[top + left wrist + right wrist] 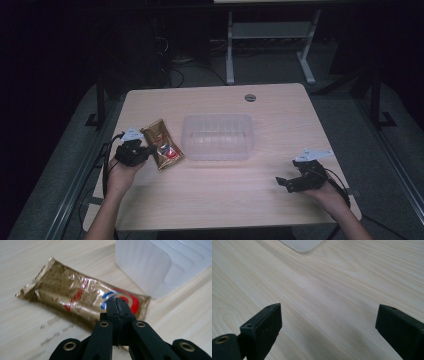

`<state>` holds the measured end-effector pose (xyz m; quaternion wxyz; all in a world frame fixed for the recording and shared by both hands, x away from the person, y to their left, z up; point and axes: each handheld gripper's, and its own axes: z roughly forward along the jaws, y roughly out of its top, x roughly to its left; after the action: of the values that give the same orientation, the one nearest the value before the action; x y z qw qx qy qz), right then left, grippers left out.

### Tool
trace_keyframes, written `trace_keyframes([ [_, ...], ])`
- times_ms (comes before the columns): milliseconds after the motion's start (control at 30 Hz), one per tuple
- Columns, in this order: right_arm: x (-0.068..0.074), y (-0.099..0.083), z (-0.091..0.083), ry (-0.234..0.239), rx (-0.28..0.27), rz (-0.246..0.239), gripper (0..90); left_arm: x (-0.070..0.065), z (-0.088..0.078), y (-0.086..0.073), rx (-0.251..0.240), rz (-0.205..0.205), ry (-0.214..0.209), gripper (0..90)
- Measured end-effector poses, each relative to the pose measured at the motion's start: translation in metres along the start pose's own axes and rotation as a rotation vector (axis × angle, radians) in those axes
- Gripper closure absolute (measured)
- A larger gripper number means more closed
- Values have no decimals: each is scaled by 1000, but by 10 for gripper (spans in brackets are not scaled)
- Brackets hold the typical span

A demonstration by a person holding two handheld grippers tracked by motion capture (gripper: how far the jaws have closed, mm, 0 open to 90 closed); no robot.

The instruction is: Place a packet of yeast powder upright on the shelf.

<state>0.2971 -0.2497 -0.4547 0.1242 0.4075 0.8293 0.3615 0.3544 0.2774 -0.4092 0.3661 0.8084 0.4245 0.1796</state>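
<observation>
High view: gold packet (pixel 162 145) flat on the table (pixel 225 200), toward the left edge, about midway between near and far edges. Long axis on a slant, far end pointing at the far left corner, printed near end just beside the near left corner of the clear tray (pixel 185 135). Left gripper (pixel 149 149) right at the packet's left long side, aimed across it toward the tray. Right gripper (pixel 282 182) well apart, by the near right corner of the table, aimed left. Left hand plainly the nearer one.

Left gripper view: jaws of the left gripper (pixel 117 301) pressed together, no gap along the seam between them. Tips over the printed end of the packet (pixel 67 292), with the rest stretching away up and to the left, crosswise to the jaws. Cannot tell whether an edge of the foil is caught between the tips; none visible there. Tray (pixel 142 265) just past the printed end, upper right. Probably a short carry to the tray if the packet is gripped.

Right gripper view: jaws of the right gripper (pixel 329 312) wide apart, nothing between them, bare table (pixel 317 290) below. One rounded corner of the tray (pixel 302 243) at the top edge, well ahead of the jaws.
</observation>
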Motion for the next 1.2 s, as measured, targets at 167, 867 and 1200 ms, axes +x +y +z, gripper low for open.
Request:
trace_keyframes([
  [167,0,0,0,-2,4,-2,64,5,14,11,-3,-8,17,895],
  [867,-1,-5,-3,-6,9,5,64,26,75,18,111,-23,142,896],
  [1200,0,-5,-2,-2,14,8,64,23,82,15,167,6,127,900],
])
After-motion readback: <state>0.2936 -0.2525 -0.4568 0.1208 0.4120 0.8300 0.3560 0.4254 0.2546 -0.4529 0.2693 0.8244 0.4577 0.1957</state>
